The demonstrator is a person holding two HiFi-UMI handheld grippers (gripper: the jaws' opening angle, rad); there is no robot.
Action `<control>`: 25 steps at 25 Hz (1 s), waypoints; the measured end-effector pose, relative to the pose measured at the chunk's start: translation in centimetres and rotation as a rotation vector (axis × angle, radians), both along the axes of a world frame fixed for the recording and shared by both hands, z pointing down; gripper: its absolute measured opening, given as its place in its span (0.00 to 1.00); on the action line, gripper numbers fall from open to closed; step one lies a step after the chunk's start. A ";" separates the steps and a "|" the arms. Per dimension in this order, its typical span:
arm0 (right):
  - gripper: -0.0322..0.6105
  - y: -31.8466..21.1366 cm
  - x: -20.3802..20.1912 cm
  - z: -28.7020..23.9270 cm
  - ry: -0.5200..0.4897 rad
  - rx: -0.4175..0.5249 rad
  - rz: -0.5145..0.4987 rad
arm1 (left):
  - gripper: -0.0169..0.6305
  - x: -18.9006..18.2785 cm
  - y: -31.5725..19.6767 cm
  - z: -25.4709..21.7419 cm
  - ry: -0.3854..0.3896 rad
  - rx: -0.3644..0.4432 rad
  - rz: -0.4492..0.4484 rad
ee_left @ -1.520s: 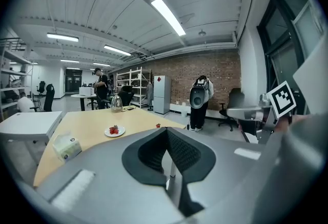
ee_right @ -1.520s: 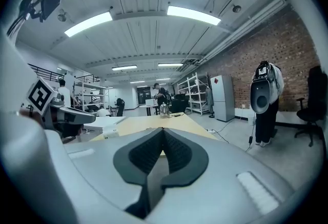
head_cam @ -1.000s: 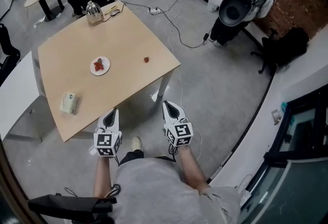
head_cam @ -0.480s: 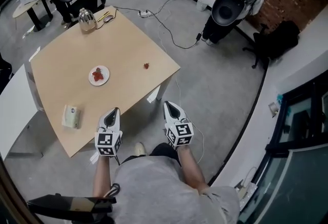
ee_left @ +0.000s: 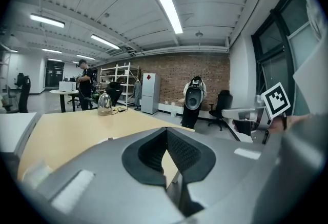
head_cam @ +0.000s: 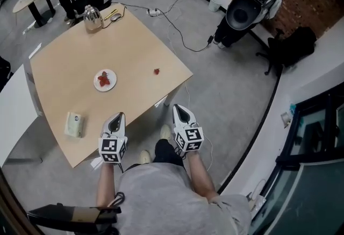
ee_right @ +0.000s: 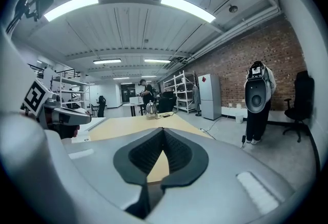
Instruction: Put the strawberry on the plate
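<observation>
A small red strawberry (head_cam: 156, 71) lies on the wooden table (head_cam: 123, 40) near its right edge. Left of it sits a white plate (head_cam: 105, 80) that holds red fruit. My left gripper (head_cam: 117, 118) is at the table's near edge, jaws shut with nothing between them. My right gripper (head_cam: 180, 111) hangs just off the table's near corner, over the floor, jaws shut and empty. In the left gripper view the jaw tips (ee_left: 167, 130) meet over the tabletop; in the right gripper view the tips (ee_right: 163, 130) meet too.
A metal kettle (head_cam: 92, 18) and small items stand at the table's far corner. A small pale box (head_cam: 74, 124) lies near the front left edge. Cables (head_cam: 183, 35) run over the floor. A big speaker-like machine (head_cam: 248, 5) stands at the right, a white table (head_cam: 13, 115) at left.
The head view has shifted a little, so the table sits slightly nearer and to the right. Both grippers keep their place in front of the body, still shut.
</observation>
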State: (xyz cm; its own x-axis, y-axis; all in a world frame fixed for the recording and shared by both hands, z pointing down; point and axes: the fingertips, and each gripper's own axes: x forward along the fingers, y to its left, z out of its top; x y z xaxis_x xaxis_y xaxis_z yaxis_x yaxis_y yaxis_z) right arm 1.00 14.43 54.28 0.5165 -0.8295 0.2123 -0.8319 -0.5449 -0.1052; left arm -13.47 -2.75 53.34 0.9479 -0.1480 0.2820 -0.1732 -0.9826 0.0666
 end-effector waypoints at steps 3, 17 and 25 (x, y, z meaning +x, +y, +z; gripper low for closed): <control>0.06 -1.1 1.8 0.4 0.001 -0.011 -0.019 | 0.06 1.1 -0.9 0.0 0.002 -0.008 -0.025; 0.06 -6.9 13.2 2.6 -0.021 -0.094 -0.136 | 0.06 9.7 -5.4 1.5 -0.047 -0.049 -0.141; 0.06 -9.6 17.1 6.5 -0.048 -0.179 -0.208 | 0.06 12.6 -5.9 4.7 -0.126 -0.090 -0.174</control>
